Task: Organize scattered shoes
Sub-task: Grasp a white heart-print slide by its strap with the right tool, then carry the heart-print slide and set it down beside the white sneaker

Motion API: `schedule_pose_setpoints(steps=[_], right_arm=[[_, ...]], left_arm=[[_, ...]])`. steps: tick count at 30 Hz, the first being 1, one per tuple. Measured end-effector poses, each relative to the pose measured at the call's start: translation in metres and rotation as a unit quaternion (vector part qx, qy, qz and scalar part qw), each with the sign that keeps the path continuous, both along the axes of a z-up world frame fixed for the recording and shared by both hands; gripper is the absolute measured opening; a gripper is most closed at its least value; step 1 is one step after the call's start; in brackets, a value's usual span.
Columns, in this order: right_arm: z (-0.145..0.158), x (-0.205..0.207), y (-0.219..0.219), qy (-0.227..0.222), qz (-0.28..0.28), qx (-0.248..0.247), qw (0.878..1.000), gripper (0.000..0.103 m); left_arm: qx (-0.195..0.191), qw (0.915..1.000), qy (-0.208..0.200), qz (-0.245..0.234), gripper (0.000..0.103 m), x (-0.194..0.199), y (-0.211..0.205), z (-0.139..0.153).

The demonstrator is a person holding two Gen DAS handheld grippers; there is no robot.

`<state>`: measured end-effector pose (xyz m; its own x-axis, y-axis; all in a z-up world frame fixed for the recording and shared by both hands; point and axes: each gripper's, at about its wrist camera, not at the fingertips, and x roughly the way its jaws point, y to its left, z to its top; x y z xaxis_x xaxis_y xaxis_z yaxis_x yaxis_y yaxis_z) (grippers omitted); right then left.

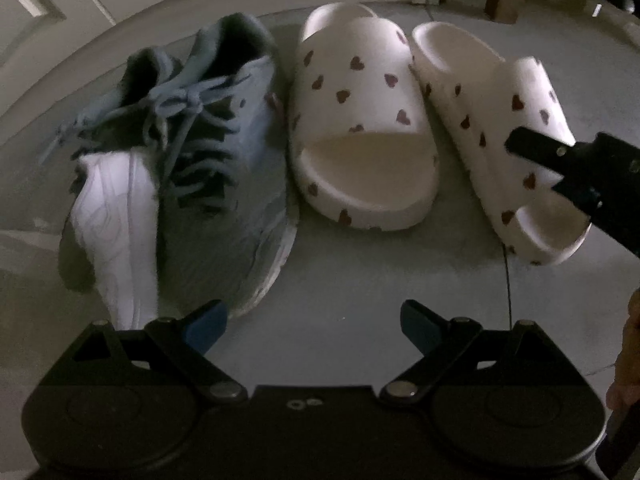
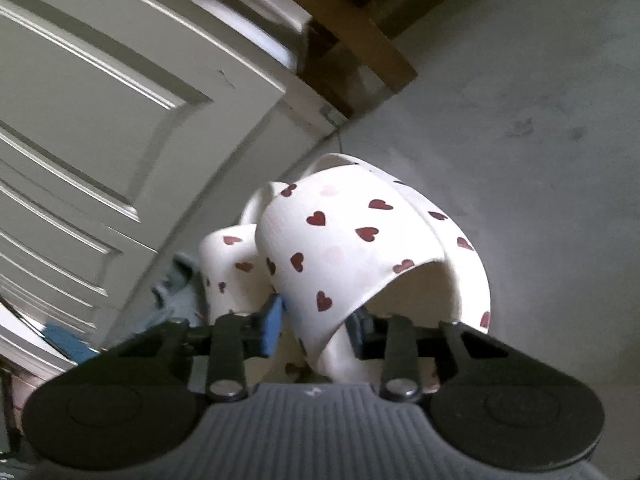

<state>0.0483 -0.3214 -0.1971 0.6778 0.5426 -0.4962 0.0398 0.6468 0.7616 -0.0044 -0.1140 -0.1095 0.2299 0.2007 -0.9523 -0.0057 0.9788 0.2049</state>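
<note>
The held slipper (image 2: 360, 240), white with red hearts, is gripped by the right gripper (image 2: 316, 320) across the side of its strap, one pad outside and one inside the toe opening. The jaws are closed narrowly on that strap wall. In the left wrist view the same slipper (image 1: 500, 128) is seen tilted, its far end low beside the second slipper (image 1: 360, 120), which lies flat on the floor (image 1: 360, 280). Whether the held slipper's heel touches the floor cannot be told.

The step in hand is judged to be setting this slipper down parallel to its mate. A level sole before release is advised, and the tilt should be taken out first; a soft strap may spring when let go.

The left gripper (image 1: 314, 326) is held open and empty, pointing steeply down, with the pair of grey-blue sneakers (image 1: 208, 152) ahead to its left.

Bare floor is noted to the right of the held slipper. A door (image 2: 100, 100) and a wooden furniture leg (image 2: 352, 40) stand beyond, well apart.
</note>
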Motion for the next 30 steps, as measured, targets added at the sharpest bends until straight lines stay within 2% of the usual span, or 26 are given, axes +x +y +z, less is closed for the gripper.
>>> schedule_pose_setpoints(steps=[4, 8, 12, 15, 18, 21, 22, 23, 25, 30], right_arm=[[0.013, -0.007, -0.013, -0.046, -0.013, -0.005, 0.999, 0.033], [0.026, -0.016, -0.043, -0.070, -0.018, 0.017, 0.997, 0.033], [0.036, -0.038, -0.073, -0.097, -0.020, 0.002, 0.995, 0.033], [0.045, -0.067, -0.102, -0.109, -0.051, -0.009, 0.993, 0.033], [0.051, -0.090, -0.122, -0.119, -0.074, -0.037, 0.989, 0.033], [0.054, -0.115, -0.140, -0.128, -0.097, -0.072, 0.984, 0.033], [0.054, -0.122, -0.144, -0.131, -0.104, -0.084, 0.982, 0.033], [0.052, -0.128, -0.146, -0.132, -0.108, -0.095, 0.981, 0.033], [0.046, -0.140, -0.148, -0.128, -0.115, -0.110, 0.979, 0.033], [0.023, -0.158, -0.141, -0.095, -0.131, -0.122, 0.979, 0.033]], left_arm=[[0.029, 0.9995, -0.016, 0.000, 0.095, -0.025, -0.023, 0.017], [0.059, 0.9976, -0.035, 0.009, 0.095, -0.051, -0.045, 0.036], [0.079, 0.9956, -0.044, 0.025, 0.095, -0.058, -0.067, 0.053], [0.081, 0.9949, -0.050, 0.035, 0.095, -0.054, -0.081, 0.068], [0.064, 0.9956, -0.051, 0.047, 0.095, -0.052, -0.096, 0.075], [0.013, 0.9979, -0.042, 0.048, 0.095, -0.057, -0.114, 0.070], [0.007, 0.9981, -0.040, 0.045, 0.095, -0.060, -0.117, 0.069], [0.008, 0.9992, -0.033, 0.021, 0.095, -0.055, -0.128, 0.064], [0.020, 0.9992, -0.033, 0.007, 0.095, -0.050, -0.137, 0.059], [0.000, 0.9991, -0.021, -0.036, 0.095, -0.040, -0.162, 0.041]])
